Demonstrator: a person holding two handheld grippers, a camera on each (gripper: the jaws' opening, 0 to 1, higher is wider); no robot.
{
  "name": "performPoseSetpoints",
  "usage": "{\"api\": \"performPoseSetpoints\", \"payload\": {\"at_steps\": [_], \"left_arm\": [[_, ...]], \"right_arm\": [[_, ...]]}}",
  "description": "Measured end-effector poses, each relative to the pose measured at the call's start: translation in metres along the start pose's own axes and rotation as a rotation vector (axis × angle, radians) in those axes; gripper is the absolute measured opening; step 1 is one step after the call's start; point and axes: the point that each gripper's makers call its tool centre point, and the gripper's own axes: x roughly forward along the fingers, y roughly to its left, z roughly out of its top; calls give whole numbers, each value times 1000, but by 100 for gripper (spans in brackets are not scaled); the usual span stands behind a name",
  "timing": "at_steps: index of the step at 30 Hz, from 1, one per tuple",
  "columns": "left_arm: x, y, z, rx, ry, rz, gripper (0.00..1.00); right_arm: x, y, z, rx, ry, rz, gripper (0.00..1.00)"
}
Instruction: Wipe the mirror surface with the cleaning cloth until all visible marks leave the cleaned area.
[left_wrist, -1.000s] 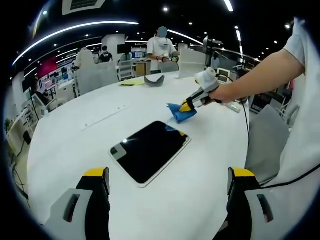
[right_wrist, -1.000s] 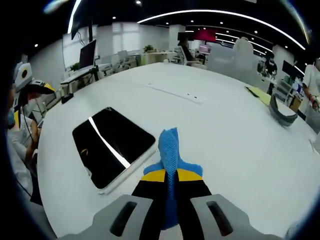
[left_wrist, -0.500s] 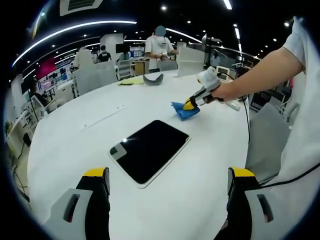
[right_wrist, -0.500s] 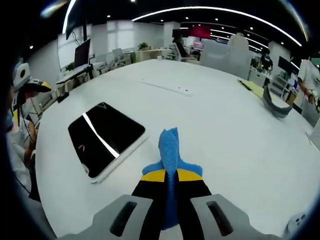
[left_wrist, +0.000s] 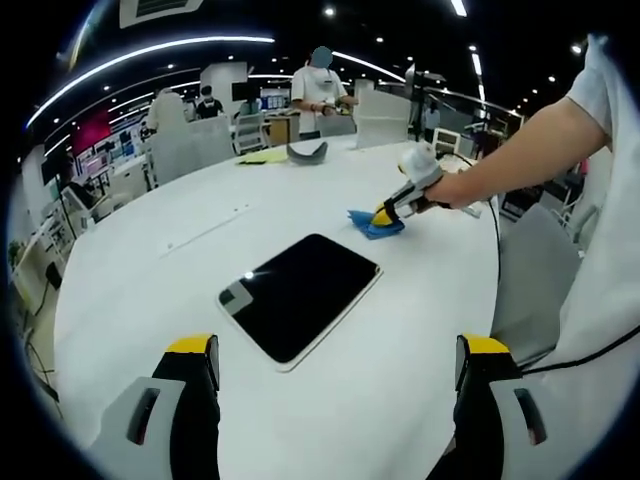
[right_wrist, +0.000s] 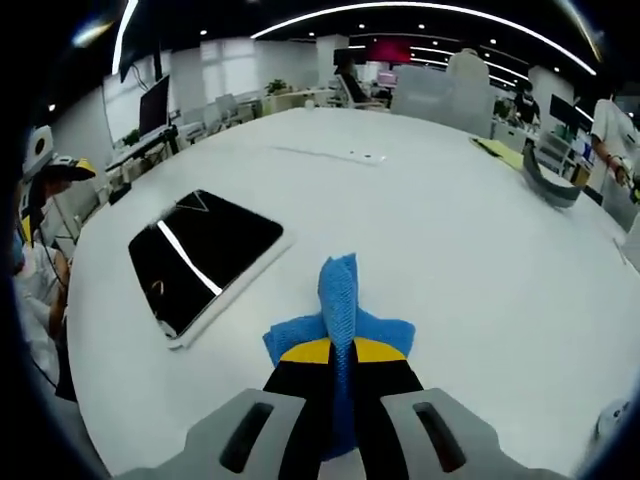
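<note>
**Blue cloth held beside the mirror on the white table**

On the white table (left_wrist: 130, 290) lies the mirror (left_wrist: 298, 295), a dark, flat, rounded rectangle with a pale border, near the table's middle. From the right gripper view the mirror (right_wrist: 200, 258) sits to the left and ahead of the jaws, with a bright streak of ceiling light reflected across it.

The right gripper (right_wrist: 339, 352) has its 2 yellow-and-black jaws pressed together on the cloth (right_wrist: 340, 305), a blue textured cleaning cloth that stands up in a fold between them and spreads onto the table on both sides. In the left gripper view that same right gripper (left_wrist: 384, 214) is held by a hand (left_wrist: 452, 189) reaching in from the right, and the cloth (left_wrist: 374, 225) rests on the table just beyond the mirror's far corner, near it but not on the glass.

The left gripper (left_wrist: 338, 355) hovers over the near side of the table with its 2 jaws spread wide apart and nothing between them.

Far across the table lie a yellow sheet (left_wrist: 263, 156) and a grey curved object (left_wrist: 307, 151). A person in a white shirt (left_wrist: 318, 90) stands behind the table.
</note>
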Motion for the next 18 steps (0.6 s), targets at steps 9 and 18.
{"api": "performPoseSetpoints", "payload": {"at_steps": [9, 18], "left_arm": [[4, -2, 0, 8, 10, -7, 99], [6, -3, 3, 6, 7, -8, 99]], "right_arm": [[0, 0, 1, 5, -29, -1, 2], [0, 4, 0, -20, -60, 8, 7]]}}
